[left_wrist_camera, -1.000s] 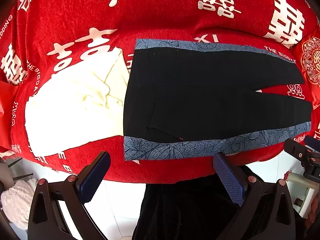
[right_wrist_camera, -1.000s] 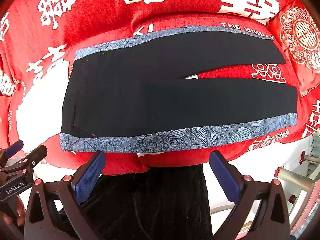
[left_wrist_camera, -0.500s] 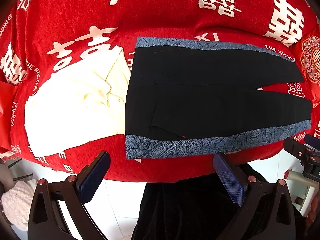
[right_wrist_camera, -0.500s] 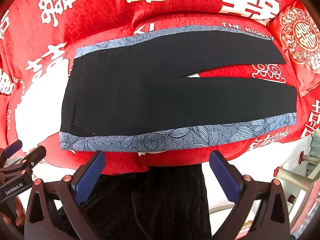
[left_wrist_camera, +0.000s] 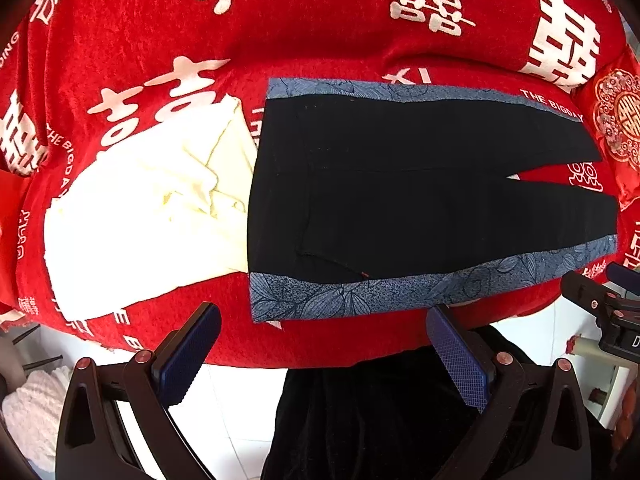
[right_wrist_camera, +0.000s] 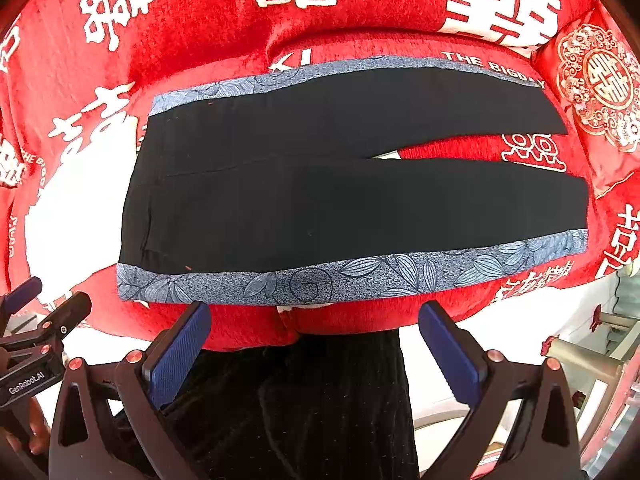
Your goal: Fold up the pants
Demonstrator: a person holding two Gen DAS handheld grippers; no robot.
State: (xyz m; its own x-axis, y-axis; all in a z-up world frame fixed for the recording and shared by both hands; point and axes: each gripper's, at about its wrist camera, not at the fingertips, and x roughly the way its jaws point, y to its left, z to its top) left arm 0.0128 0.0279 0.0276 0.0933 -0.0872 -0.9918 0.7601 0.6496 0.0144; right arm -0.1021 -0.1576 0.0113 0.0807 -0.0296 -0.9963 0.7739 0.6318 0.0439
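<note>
Black pants [left_wrist_camera: 400, 192] with blue leaf-patterned side stripes lie flat on a red cloth-covered table [left_wrist_camera: 320, 32], waist to the left and legs spread to the right; they also show in the right wrist view [right_wrist_camera: 340, 200]. My left gripper [left_wrist_camera: 320, 320] is open and empty, hovering at the table's near edge just short of the near stripe by the waist. My right gripper [right_wrist_camera: 314, 316] is open and empty, just short of the middle of the near stripe [right_wrist_camera: 360, 276].
A folded cream garment [left_wrist_camera: 148, 216] lies left of the pants' waist, touching it. A red embroidered cushion [right_wrist_camera: 600, 88] sits at the far right. Below the table edge are white floor tiles [left_wrist_camera: 224, 408] and the person's dark clothing [right_wrist_camera: 300, 408].
Both grippers have edged slightly forward toward the near stripe of the pants. The pants have not moved.
</note>
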